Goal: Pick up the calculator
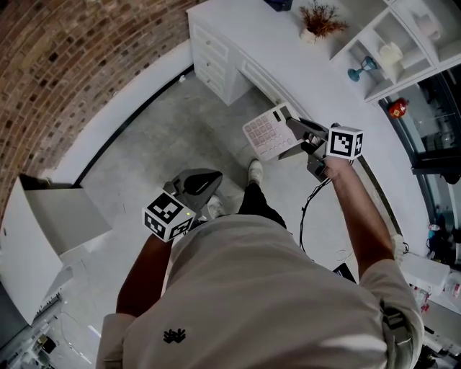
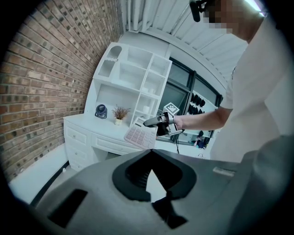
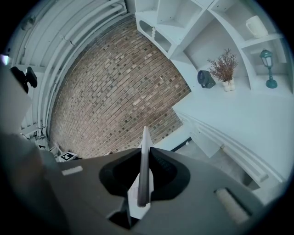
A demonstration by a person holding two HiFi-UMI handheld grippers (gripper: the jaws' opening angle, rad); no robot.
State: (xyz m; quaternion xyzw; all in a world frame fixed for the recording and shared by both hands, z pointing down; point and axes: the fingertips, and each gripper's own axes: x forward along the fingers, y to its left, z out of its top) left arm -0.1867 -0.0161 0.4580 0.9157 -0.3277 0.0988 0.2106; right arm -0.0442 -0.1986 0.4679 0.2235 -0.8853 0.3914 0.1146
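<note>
A white calculator (image 1: 268,133) with pinkish keys hangs in the air off the front edge of the white desk (image 1: 288,43). My right gripper (image 1: 291,125) is shut on its right edge. In the right gripper view the calculator (image 3: 145,170) stands edge-on, pinched between the jaws of the right gripper (image 3: 145,158). The left gripper view shows the same calculator (image 2: 140,134) held out from the desk (image 2: 92,125) by the right gripper (image 2: 154,122). My left gripper (image 1: 207,181) is low by my body, over the grey floor, holding nothing. Seen from its own camera, the left gripper (image 2: 149,153) has its tips together.
A shelf unit (image 1: 392,43) with small ornaments stands on the desk, beside a dried plant in a pot (image 1: 320,20). Desk drawers (image 1: 215,61) face the floor. A brick wall (image 1: 72,65) curves along the left. A white box (image 1: 50,216) sits at the left. A black cable (image 1: 310,209) trails below my right arm.
</note>
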